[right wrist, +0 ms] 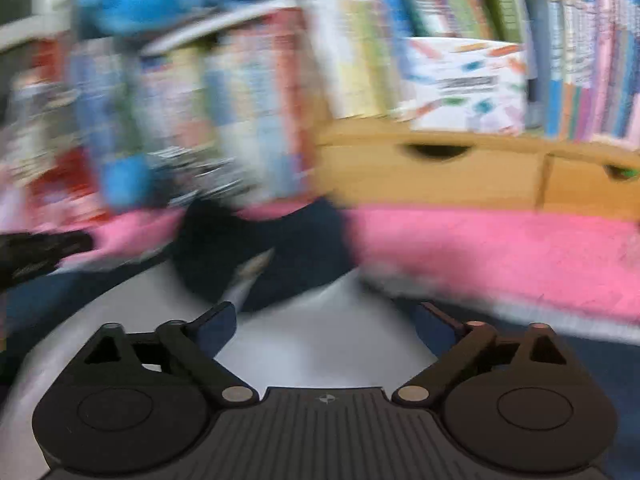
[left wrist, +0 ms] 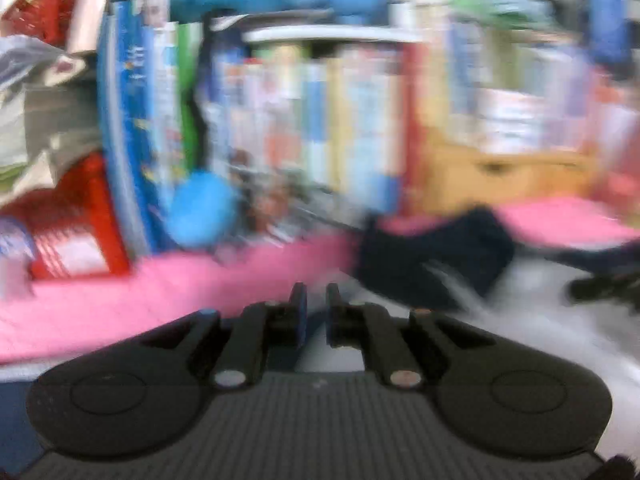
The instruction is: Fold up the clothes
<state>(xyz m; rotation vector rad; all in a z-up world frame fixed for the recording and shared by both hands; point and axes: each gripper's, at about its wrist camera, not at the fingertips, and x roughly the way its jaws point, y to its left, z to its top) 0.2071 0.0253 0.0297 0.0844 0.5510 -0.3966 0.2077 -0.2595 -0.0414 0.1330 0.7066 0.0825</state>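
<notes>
Room was a kid's corner: a bookshelf (right wrist: 460, 20) crammed with picture books, a wooden drawer unit (right wrist: 432, 176) under it, and a pink mat (right wrist: 500, 252) running along the floor, all smeared by motion blur. The dark navy garment (right wrist: 296, 248) sat bunched in a lump at the mat's edge, partly over a pale grey surface (right wrist: 328, 344), nowhere near flat or squared, with a lighter streak on it that I couldn't make out. Left tongs (left wrist: 316, 312) were nearly pressed together with nothing between them; right tongs (right wrist: 324, 320) were spread wide and empty. My read is this was between grabs: next move needs a clean edge or corner found on that lump first.
</notes>
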